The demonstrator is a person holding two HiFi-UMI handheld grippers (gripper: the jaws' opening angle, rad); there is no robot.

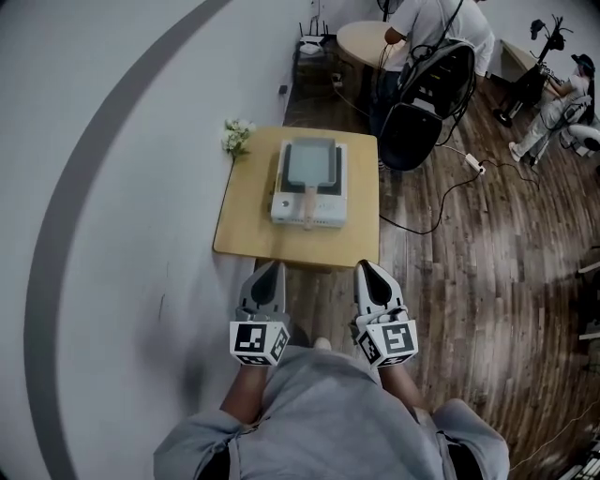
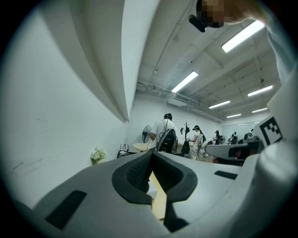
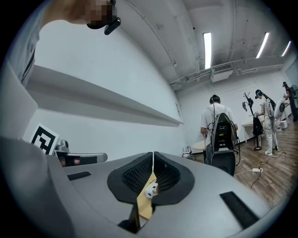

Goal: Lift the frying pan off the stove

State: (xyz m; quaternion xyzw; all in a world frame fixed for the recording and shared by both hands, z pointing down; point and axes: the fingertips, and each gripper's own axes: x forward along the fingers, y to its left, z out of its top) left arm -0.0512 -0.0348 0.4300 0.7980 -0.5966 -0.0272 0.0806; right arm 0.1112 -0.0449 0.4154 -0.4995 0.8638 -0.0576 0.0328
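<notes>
A square grey frying pan [image 1: 310, 162] sits on a white stove [image 1: 309, 208] in the middle of a small wooden table [image 1: 244, 225]. Its pale wooden handle [image 1: 309, 206] points toward me. My left gripper [image 1: 269, 274] and right gripper [image 1: 368, 273] hang side by side just short of the table's near edge, well apart from the pan. Both are shut with nothing between the jaws. In the left gripper view the gripper [image 2: 152, 160] shows its pads meeting, with the table [image 2: 159, 200] beyond. In the right gripper view the gripper [image 3: 153, 160] looks at the stove [image 3: 150, 191] through the lower gap.
White flowers [image 1: 235, 136] stand at the table's far left corner against the white wall. A black chair [image 1: 424, 108] and a cable with a power strip [image 1: 474, 165] lie on the wooden floor to the right. People [image 1: 441, 28] stand at a round table behind.
</notes>
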